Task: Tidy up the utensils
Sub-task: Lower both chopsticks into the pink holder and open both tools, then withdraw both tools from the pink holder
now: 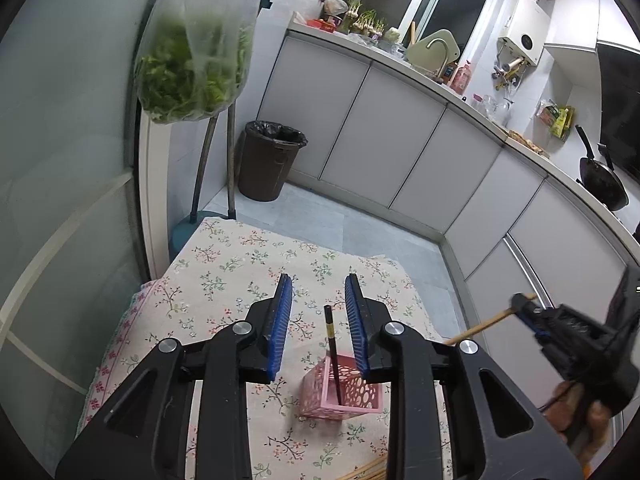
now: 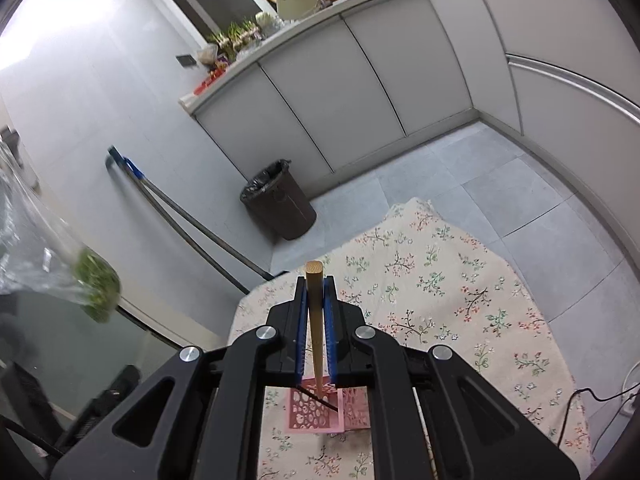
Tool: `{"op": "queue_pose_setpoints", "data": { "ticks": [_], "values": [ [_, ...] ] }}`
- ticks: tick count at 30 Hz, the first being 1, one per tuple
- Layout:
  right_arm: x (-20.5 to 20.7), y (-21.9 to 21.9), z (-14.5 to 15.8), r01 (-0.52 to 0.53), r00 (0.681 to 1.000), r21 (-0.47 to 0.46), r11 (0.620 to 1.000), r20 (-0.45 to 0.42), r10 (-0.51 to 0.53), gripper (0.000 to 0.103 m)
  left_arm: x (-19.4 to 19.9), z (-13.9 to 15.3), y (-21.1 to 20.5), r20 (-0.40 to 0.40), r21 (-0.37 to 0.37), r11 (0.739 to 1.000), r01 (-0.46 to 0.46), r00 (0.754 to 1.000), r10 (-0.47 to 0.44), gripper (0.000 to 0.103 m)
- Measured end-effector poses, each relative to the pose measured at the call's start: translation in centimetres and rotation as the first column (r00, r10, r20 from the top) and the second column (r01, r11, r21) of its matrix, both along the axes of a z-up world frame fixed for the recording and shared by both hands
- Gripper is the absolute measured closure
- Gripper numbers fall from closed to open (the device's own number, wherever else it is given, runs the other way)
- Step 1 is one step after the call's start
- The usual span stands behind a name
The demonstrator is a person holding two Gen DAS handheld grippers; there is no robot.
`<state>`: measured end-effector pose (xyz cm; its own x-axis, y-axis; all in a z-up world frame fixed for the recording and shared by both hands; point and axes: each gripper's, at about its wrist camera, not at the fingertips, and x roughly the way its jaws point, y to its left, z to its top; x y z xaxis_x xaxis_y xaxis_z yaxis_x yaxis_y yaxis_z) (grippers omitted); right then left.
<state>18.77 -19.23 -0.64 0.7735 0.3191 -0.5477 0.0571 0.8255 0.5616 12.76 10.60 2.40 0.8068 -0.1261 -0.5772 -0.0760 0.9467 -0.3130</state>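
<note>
left gripper (image 1: 318,280) jaws wide, empty | right gripper (image 2: 315,284) clamps wooden chopstick (image 2: 315,320) above pink basket (image 2: 316,416) | black chopstick (image 1: 333,354) leans inside basket | tablecloth (image 2: 460,280) edge well apart

A pink perforated plastic basket (image 1: 342,390) stands on the floral-cloth tabletop (image 1: 224,280), toward its near right part. A black chopstick (image 1: 333,350) stands in the basket, leaning against its wall. The left tongs (image 1: 318,304) hang above the basket, fingers apart, the chopstick between them. The right tongs (image 2: 315,312) sit right of the left, clamped on a light wooden chopstick (image 2: 315,320) directly over the basket. More wooden chopsticks (image 1: 366,471) lie on the tabletop nearer than the basket. A brown lined trash bin (image 1: 268,160) stands on the floor beyond the tabletop, before the cabinets (image 1: 384,128).
</note>
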Motion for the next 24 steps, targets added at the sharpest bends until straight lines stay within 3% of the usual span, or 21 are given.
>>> {"op": "queue_pose_setpoints", "data": {
  "ticks": [8, 11, 14, 16, 20, 22, 24],
  "values": [
    [1.4, 3.5, -3.1, -0.044, 0.999, -0.05, 0.998, 0.016, 0.045, 0.091, 0.2, -0.5, 0.4, -0.02, 0.006, 1.0, 0.012, 1.0, -0.012, 0.071],
    [1.1, 4.2, -3.0, -0.064, 0.998, -0.084, 0.994, 0.016, 0.065, 0.078, 0.1, -0.5, 0.4, -0.021, 0.01, 1.0, 0.022, 1.0, -0.021, 0.068],
    [0.6, 4.1, -2.7, -0.059, 0.998, -0.101, 0.993, 0.014, 0.06, 0.074, -0.1, -0.4, 0.0, -0.021, 0.016, 0.999, 0.037, 0.999, -0.036, 0.067],
    [0.3, 3.9, -2.7, -0.057, 0.998, -0.109, 0.992, 0.005, 0.058, 0.066, -0.2, -0.4, -0.6, -0.026, 0.028, 0.998, 0.055, 0.998, -0.054, 0.065],
    [-0.9, 3.4, -2.8, -0.047, 0.999, -0.145, 0.988, -0.008, 0.046, 0.055, -0.2, -0.7, -1.5, -0.044, 0.056, 0.995, 0.08, 0.996, -0.077, 0.056],
    [-1.6, 3.2, -3.0, -0.035, 0.999, -0.179, 0.983, -0.014, 0.033, 0.043, -0.3, -1.0, -1.9, -0.05, 0.073, 0.993, 0.09, 0.995, -0.087, 0.051],
    [-2.3, 3.0, -3.2, -0.03, 1.0, -0.193, 0.981, -0.016, 0.027, 0.04, -0.5, -1.4, -2.3, -0.062, 0.085, 0.992, 0.097, 0.994, -0.092, 0.046]
  ]
}}
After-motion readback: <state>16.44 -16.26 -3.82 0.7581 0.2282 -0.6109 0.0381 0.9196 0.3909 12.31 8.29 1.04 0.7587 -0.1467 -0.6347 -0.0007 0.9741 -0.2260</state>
